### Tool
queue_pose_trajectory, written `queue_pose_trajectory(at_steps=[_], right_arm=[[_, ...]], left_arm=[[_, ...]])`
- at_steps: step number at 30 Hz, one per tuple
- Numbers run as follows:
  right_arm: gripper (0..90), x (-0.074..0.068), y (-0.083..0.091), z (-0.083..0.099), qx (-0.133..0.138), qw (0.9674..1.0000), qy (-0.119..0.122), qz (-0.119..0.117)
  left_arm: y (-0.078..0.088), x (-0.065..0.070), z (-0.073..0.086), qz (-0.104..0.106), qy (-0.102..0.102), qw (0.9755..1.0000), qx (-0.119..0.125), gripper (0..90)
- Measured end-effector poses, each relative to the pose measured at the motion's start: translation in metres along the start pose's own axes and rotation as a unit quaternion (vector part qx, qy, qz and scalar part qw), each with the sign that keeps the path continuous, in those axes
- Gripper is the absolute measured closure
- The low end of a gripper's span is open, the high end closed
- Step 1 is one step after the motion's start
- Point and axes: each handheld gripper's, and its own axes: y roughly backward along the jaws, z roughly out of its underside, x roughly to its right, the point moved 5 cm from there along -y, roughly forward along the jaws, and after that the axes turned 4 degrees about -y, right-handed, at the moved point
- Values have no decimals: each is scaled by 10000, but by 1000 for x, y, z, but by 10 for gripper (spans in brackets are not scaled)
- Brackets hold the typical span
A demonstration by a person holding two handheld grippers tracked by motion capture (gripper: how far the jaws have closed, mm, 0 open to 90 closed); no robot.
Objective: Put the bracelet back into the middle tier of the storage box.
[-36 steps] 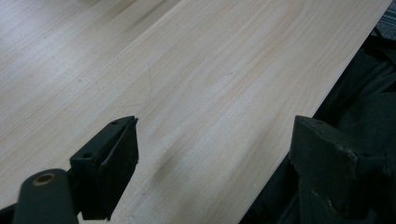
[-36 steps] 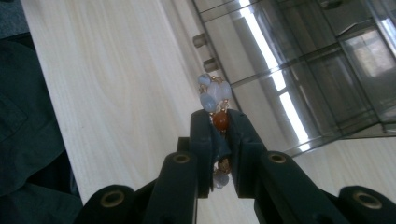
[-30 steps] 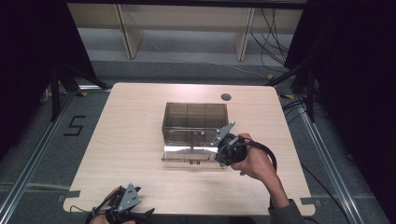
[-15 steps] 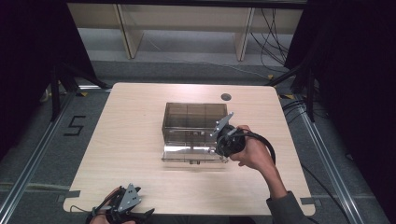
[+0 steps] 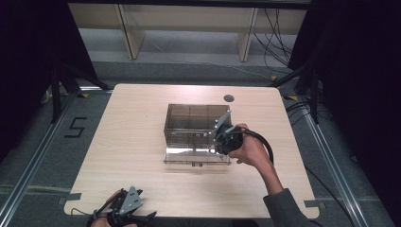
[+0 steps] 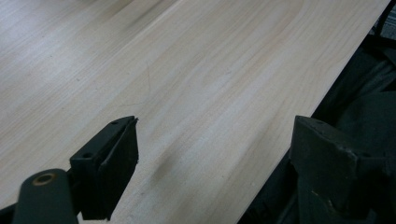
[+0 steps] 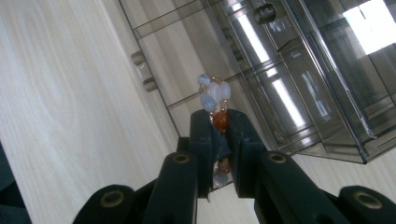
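Note:
A smoky clear plastic drawer cabinet stands mid-table with its bottom drawer pulled out toward me. My right gripper hovers over the drawer's right end. In the right gripper view its jaws are shut on a string of beads, pale blue ones sticking out past the tips and an orange one pinched between the pads, above the open drawer. My left gripper rests at the table's near left edge, and the left gripper view shows its jaws wide apart over bare wood.
The light wooden table has a dark round grommet at its far right. A black cable loops from the right gripper. Shelving and cables lie beyond the far edge.
My right hand has carried the gripper with the beads a little left and away from me, over the open drawer. The left gripper has stayed put.

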Motion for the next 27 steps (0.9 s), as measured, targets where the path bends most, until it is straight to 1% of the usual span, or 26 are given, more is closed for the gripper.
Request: queue_pose_trajectory(at_steps=[1, 2, 3, 4, 5, 6, 7, 8, 9, 11, 12, 13, 14, 15, 16, 17, 20, 21, 22, 23, 24, 25, 26, 27], right_arm=[[820, 1, -1, 0, -22, 10000, -24, -3], [820, 2, -4, 0, -76, 9999, -82, 2], [820, 4, -5, 0, -75, 10000, -52, -3], [820, 4, -7, 0, -86, 9999, -91, 4], [820, 6, -8, 0, -89, 9999, -88, 3], [820, 6, -9, 0, -105, 9998, -141, 37], [820, 7, -10, 0, -104, 9999, -125, 21], [820, 7, -12, 0, -137, 9998, -143, 28], [820, 8, -14, 0, -143, 9998, -127, 7], [820, 8, -17, 0, -172, 9997, -156, 13], [820, 9, -18, 1, -206, 9996, -180, 18], [820, 9, -20, 1, -229, 9995, -205, 13], [820, 10, -22, 1, -239, 9995, -203, 59], [820, 11, -24, 2, -219, 9996, -148, 22], [820, 12, -26, 2, -234, 9996, -157, 22], [820, 11, -27, 3, -288, 9993, -227, 49], [819, 12, -30, 5, -305, 9993, -210, 14], [819, 13, -31, 5, -302, 9993, -237, 31], [819, 13, -34, 7, -338, 9992, -212, 29], [819, 13, -35, 7, -352, 9992, -200, 39], [819, 13, -36, 7, -390, 9990, -217, 36], [819, 16, -38, 7, -336, 9994, -53, 68], [818, 14, -38, 8, -380, 9991, -196, 39], [820, 14, -40, 8, -399, 9990, -215, 23]], left_arm=[[1, 0, 0, -31, -11, 10000, 11, 156], [0, 0, 0, 14, 0, 10000, 16, 156], [0, 0, 0, -10, -15, 10000, 2, 156], [1, -1, 0, -74, -35, 10000, -5, 156], [0, 0, 0, -3, 10, 10000, 19, 156], [0, 0, 0, 2, -1, 10000, 16, 156], [0, 0, 0, 12, 2, 10000, 16, 156], [1, -1, 0, -51, -22, 10000, -4, 156], [0, 0, 0, -5, -4, 10000, 1, 156], [1, -1, 0, -49, -23, 10000, 10, 156], [0, 0, 0, 2, 6, 10000, 20, 156], [1, 0, 0, -33, -16, 10000, 3, 156], [1, -1, 0, -80, -31, 10000, 0, 156], [0, 0, 0, -12, 7, 10000, 24, 156], [2, 0, -1, -76, -19, 10000, 31, 156], [1, 0, 0, -39, -37, 10000, 32, 156], [1, -1, 0, -80, -39, 10000, -6, 156], [1, -1, 0, -32, -12, 10000, 11, 156], [2, -1, -1, -80, -47, 10000, 29, 156], [1, 0, 0, -12, -29, 10000, 1, 156], [1, -1, 0, -87, -30, 10000, -16, 156], [1, -1, 0, -64, -21, 10000, 1, 156], [1, -1, 0, -64, -21, 10000, 1, 156], [2, -1, -1, -78, -48, 10000, 33, 156]])
